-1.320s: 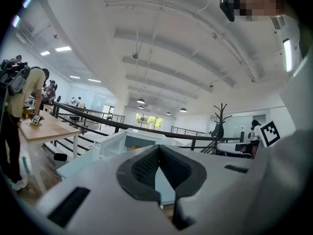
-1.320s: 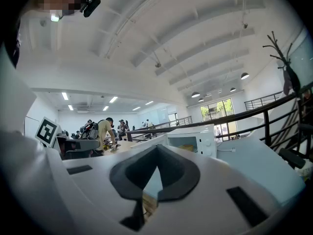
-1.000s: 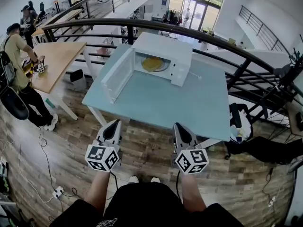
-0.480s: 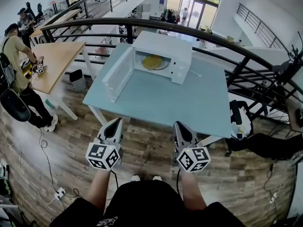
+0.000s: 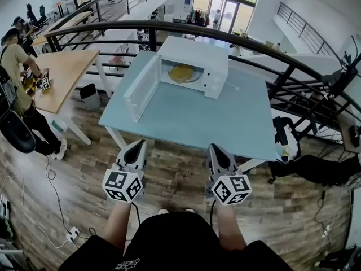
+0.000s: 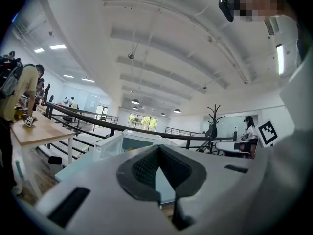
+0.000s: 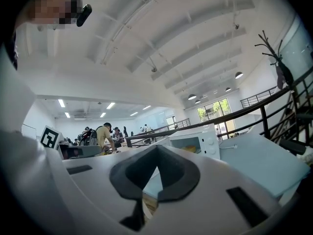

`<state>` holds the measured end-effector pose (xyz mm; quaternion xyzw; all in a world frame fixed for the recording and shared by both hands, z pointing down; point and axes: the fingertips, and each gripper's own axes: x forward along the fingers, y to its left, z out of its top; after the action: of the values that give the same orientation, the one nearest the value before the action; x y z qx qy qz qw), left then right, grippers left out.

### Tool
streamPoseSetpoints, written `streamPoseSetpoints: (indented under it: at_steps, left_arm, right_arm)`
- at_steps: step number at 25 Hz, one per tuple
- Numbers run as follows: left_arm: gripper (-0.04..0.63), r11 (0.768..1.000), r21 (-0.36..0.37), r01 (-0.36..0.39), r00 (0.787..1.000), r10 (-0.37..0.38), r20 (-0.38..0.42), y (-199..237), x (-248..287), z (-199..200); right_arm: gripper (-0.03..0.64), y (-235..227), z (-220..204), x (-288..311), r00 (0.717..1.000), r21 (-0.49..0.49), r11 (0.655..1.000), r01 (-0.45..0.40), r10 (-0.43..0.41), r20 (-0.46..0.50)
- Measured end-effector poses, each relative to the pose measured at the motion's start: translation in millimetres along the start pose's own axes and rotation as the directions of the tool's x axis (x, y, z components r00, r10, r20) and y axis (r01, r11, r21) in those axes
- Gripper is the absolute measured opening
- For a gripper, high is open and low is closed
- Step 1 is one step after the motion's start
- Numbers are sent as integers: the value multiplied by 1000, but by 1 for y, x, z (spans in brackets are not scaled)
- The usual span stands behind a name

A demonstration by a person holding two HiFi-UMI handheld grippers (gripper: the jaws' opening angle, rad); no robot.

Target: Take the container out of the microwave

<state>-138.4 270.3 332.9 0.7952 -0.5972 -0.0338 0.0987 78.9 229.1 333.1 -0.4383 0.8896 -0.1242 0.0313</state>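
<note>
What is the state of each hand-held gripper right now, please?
Left hand-held gripper: closed, holding nothing.
Right hand-held gripper: closed, holding nothing.

We held both forearms (image 5: 117, 226) out level, left tongs (image 5: 136, 147) and right tongs (image 5: 214, 150) side by side, jaws pressed together.

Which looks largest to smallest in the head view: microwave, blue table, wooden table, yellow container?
1. blue table
2. microwave, open door included
3. wooden table, close to the microwave in apparent size, so that order is unsure
4. yellow container
</note>
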Motion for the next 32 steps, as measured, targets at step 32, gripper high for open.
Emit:
streamPoseSetpoints:
  at_steps: [32]
  left_arm:
    - [8, 1000, -10, 15, 1000, -15, -9, 39, -4, -5]
  right_arm:
    - [6, 21, -11, 30, 1000, 17, 1000, -13, 13, 1]
